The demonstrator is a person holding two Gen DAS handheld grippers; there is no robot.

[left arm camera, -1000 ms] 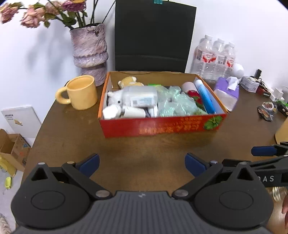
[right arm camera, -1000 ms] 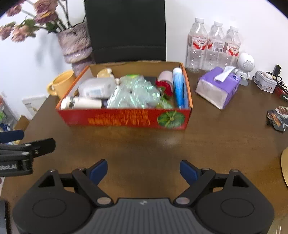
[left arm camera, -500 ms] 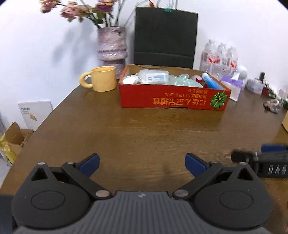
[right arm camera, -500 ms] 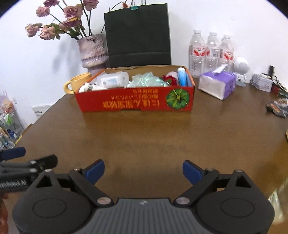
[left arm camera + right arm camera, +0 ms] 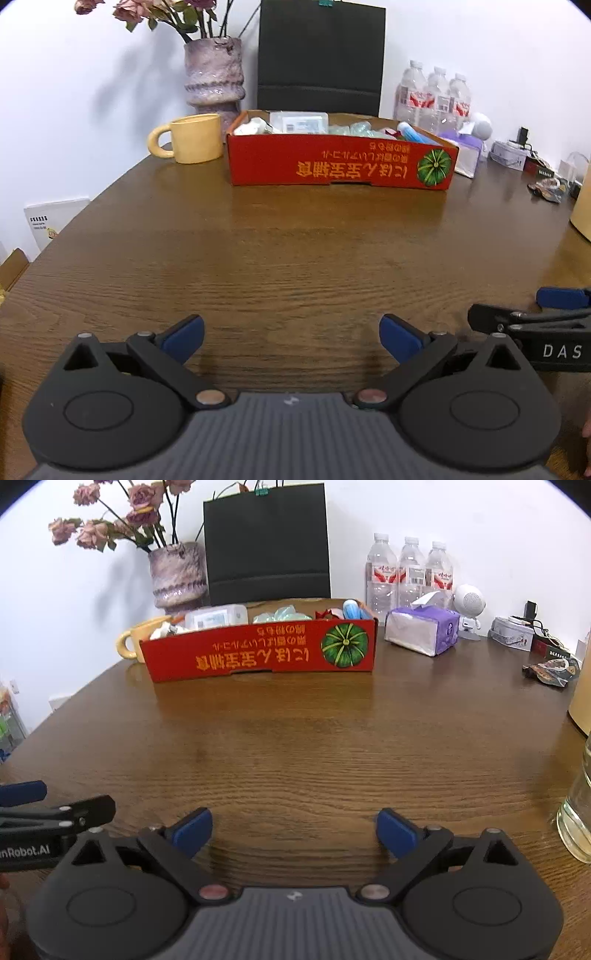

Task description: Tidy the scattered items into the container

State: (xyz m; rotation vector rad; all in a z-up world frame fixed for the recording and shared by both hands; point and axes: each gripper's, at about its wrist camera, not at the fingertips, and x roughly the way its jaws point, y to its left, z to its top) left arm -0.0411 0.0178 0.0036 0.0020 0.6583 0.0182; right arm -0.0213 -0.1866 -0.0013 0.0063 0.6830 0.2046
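From the left wrist view, the left gripper [image 5: 291, 334] is held wide open and empty over the near table [image 5: 295, 251], with the red box [image 5: 340, 162] lying far ahead and slightly right, its long side set left to right and items already inside.

From the right wrist view, the right gripper [image 5: 293, 829] is likewise spread open and empty, the box [image 5: 258, 653] sits far ahead and slightly left, and no loose item is seen between fingers and box, so neither gripper can be judged nearer.

Setting: home or office room | wooden table [image 5: 295, 738] | flower vase [image 5: 177, 576] | water bottles [image 5: 410, 572] | tissue pack [image 5: 423, 631]
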